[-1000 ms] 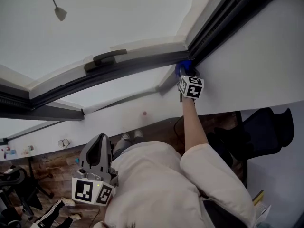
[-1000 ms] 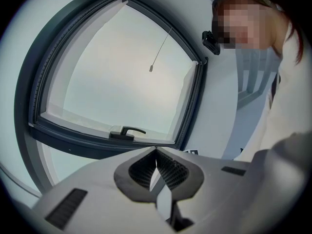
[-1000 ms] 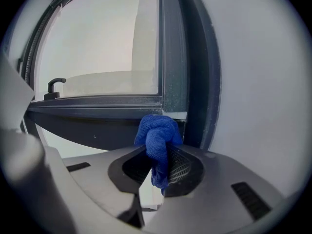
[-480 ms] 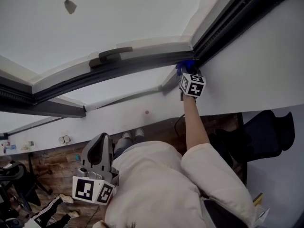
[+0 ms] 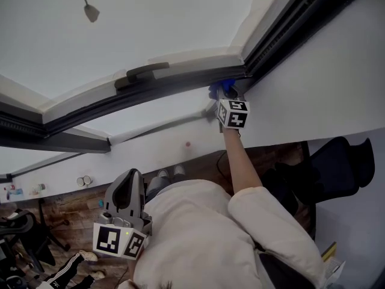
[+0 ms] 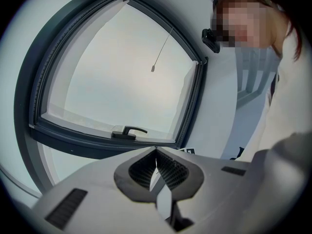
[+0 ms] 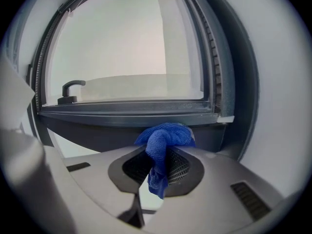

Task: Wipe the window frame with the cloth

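**White wall, dark frame: cloth wadded near the corner**

Cloth point(image 7: 163, 139), blue and bunched into a wad, is pinched in the right tool point(image 7: 162, 165). Its jaws are clamped on a fold, and a short tail hangs down between them. The wad presses against the lower rail of the frame point(image 7: 126, 112), close to the corner where that rail meets the right-hand upright. Further left along the rail stands the handle point(image 7: 69, 90), well apart from the cloth. The left tool point(image 6: 156, 156) hangs low beside the person's body, jaws together on nothing, and takes no part.

Several things could go wrong from here, as I judge it:

- **Missed strips:** The wad is small, so only a narrow patch touches the rail and a stroke may leave parts unwiped.
- **Scraping:** If the tool tilts, its hard jaw tips could scrape the rail instead of the fabric.
- **Losing the cloth:** The jaws hold only a fold, so drag along the rail could tug the cloth free and drop it to the floor point(image 5: 72, 206).
- **Uneven pressure:** The arm point(image 5: 240, 161) is stretched out to reach, so pressure may waver.
- **Snagging:** A stroke leftward runs toward the handle, which could snag the wad.
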Motion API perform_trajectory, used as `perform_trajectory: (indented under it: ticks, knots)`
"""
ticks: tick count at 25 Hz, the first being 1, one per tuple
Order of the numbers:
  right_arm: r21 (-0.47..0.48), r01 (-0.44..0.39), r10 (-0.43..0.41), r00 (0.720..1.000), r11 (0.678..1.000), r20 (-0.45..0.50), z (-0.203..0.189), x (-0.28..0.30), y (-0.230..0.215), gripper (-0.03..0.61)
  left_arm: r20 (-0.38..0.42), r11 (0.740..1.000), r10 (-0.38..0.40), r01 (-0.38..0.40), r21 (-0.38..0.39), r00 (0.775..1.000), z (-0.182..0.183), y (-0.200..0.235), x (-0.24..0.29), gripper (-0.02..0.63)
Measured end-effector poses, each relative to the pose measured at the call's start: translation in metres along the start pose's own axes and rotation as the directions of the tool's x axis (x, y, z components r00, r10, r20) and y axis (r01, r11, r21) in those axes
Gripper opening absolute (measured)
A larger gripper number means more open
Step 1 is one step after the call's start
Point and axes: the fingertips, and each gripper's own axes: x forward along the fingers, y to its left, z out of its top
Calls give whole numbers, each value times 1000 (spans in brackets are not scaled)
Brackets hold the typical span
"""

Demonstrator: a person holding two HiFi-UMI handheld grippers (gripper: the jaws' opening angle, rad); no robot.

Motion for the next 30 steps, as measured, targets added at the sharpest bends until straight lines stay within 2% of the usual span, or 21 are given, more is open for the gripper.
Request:
perform_trajectory:
  ticks: [6,21,30]
  knots:
    - [-24,-34,34,999,999,-14,-1,2,34,44,-2,1000,-28,28,-10,1000,4,9,-1,11]
    - [29,4,-3,1000,1000,-27,0,2,59,44,-18,999,-53,53,7,998,22,42,-15,11]
    - [59,-52,53,998,997,-24,0,1,111,44,-19,998,-64,64,14,998,27,45,-20,10]
